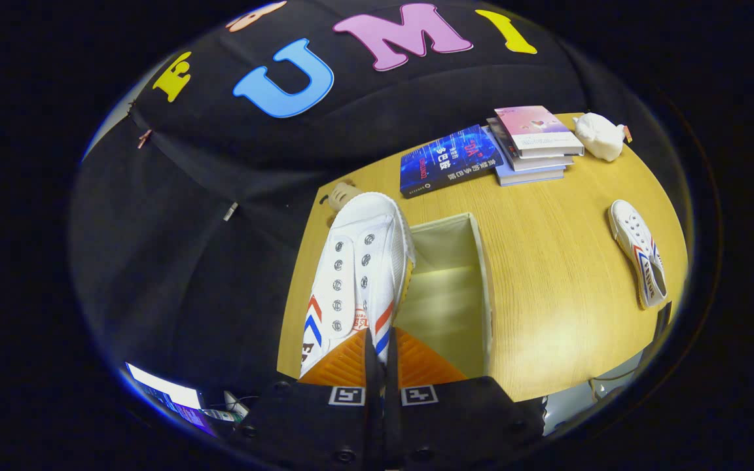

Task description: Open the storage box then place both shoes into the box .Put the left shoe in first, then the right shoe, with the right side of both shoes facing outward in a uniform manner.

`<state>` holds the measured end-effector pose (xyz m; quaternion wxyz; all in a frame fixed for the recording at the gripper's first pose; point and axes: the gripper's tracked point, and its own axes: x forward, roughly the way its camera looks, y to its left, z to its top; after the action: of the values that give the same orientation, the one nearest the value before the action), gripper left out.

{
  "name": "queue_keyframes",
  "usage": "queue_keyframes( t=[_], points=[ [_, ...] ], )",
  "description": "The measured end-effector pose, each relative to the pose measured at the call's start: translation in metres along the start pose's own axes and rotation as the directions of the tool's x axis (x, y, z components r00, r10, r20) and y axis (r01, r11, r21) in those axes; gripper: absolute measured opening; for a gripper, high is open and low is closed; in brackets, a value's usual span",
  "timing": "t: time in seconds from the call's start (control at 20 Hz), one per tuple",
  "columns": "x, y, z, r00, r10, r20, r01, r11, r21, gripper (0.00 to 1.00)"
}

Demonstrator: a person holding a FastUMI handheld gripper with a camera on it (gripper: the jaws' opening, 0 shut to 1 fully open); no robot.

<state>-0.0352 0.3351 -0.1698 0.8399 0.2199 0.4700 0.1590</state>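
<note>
While the ribbed orange tool [380, 353] pinches a white canvas shoe [357, 275], the fabric box [485, 288] stands open.

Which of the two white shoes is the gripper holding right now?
The shoe pinched between the gripper fingers, hanging over the open storage box. The other shoe lies apart on the wooden table, beyond the box.

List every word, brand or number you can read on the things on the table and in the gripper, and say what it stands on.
None reads clearly.
Blue book: cover lettering, too small and skewed to read.
Stacked books: nothing legible.
Held shoe, gripper shut on it: red tongue stamp, blurred.
Second shoe: stripes, no legible words.
Gripper: square black-and-white markers, no words.
</note>
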Motion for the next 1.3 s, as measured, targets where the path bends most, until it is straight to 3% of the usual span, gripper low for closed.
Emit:
queue_keyframes(
  t=[0.25, 0.5, 0.6, 0.75, 0.9, 1.3],
  points=[
    [0.047, -0.012, -0.034, 0.988, -0.111, -0.11, 0.107, 0.993, -0.046, 0.05],
    [0.076, -0.015, -0.047, 0.972, -0.172, -0.16, 0.16, 0.983, -0.09, 0.05],
    [0.08, -0.01, -0.038, 0.976, -0.155, -0.153, 0.142, 0.985, -0.094, 0.08],
    [0.072, 0.019, -0.013, 0.995, -0.06, -0.08, 0.053, 0.994, -0.096, 0.54],
    [0.052, 0.008, 0.01, 0.997, -0.076, 0.009, 0.076, 0.979, -0.192, 0.98],
    [-0.041, -0.047, 0.056, 0.979, -0.089, 0.183, 0.124, 0.974, -0.188, 0.99]
  ],
)
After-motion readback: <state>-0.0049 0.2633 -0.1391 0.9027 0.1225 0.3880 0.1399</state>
